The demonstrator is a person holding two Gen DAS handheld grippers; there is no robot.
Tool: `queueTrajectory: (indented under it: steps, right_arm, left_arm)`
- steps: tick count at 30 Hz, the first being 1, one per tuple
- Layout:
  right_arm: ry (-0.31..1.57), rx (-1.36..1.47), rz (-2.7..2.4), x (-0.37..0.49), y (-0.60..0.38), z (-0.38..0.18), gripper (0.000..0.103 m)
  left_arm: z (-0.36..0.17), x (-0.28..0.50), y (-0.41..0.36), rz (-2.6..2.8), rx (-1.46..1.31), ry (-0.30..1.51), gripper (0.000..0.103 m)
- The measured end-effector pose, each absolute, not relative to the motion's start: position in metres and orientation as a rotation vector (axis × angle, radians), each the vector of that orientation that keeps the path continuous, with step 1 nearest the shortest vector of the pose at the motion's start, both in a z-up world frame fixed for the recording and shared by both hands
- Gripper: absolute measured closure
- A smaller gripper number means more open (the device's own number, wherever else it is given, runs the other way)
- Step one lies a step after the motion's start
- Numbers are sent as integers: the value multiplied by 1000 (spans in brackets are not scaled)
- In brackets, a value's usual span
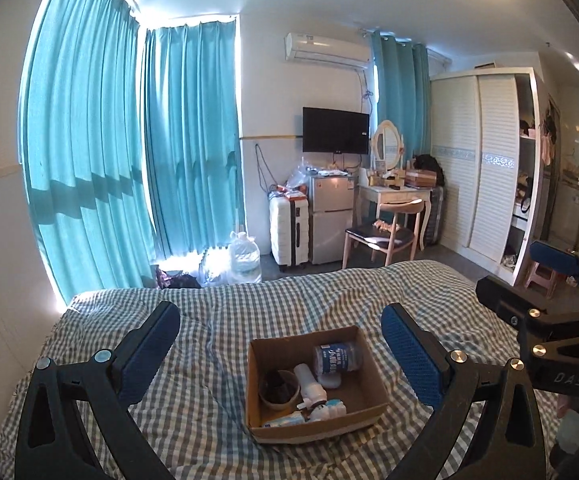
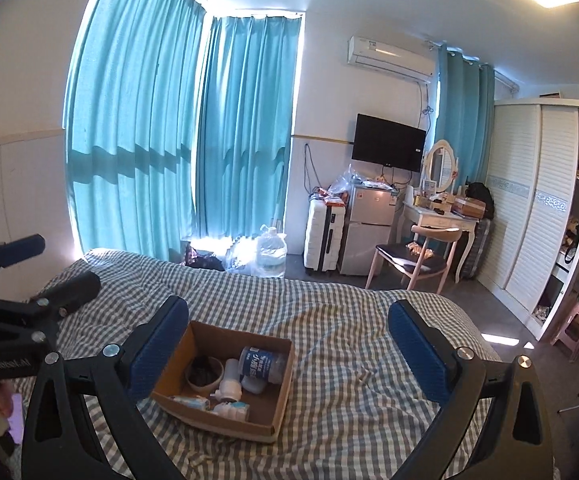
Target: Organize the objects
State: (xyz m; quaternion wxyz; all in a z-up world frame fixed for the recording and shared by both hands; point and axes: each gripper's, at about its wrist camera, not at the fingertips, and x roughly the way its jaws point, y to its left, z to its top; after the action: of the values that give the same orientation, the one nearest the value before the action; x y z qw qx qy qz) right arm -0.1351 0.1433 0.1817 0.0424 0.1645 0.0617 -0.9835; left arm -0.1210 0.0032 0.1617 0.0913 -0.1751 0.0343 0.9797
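Here I hold both grippers above the checked bedspread (image 1: 209, 344), side by side and aimed at the far wall. My left gripper (image 1: 281, 344) has its blue-padded fingers spread wide with nothing between them; the cardboard box (image 1: 363, 416) sits on the bed just beyond, framed in the gap. My right gripper (image 2: 287, 334) is spread just as wide and holds nothing either; from its camera the same box (image 2: 279, 392) lies towards its left finger (image 2: 157, 344), whose pad overlaps the box's near corner in the picture, though I cannot tell whether they touch.

Inside the box a clear bottle with a blue label (image 1: 337, 357) lies on its side at the back. A white bottle (image 1: 309, 386) lies in the middle, and a small round brown bowl (image 1: 279, 390) with something dark in it sits at the left. A flat tube or packet (image 1: 285, 422) and another small white-and-blue item (image 1: 329, 407) lie along the front wall.

Past the foot of the bed stand a white suitcase (image 1: 288, 232), a small fridge (image 1: 331, 216) and a wooden chair (image 1: 385, 236).
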Motion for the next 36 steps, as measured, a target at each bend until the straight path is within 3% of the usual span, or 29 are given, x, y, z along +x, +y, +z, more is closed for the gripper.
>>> queueTrajectory:
  steps: [9, 22, 36]
  right_arm:
    - [160, 384, -3092, -81, 166, 149, 2]
    - [167, 348, -3105, -56, 164, 34, 2]
    - [110, 408, -3091, -55, 173, 18, 2]
  left_arm:
    - [133, -70, 4, 2940, -479, 107, 0]
    - [32, -38, -7, 3038, -475, 74, 0]
    - [10, -40, -16, 3059, -530, 73, 0]
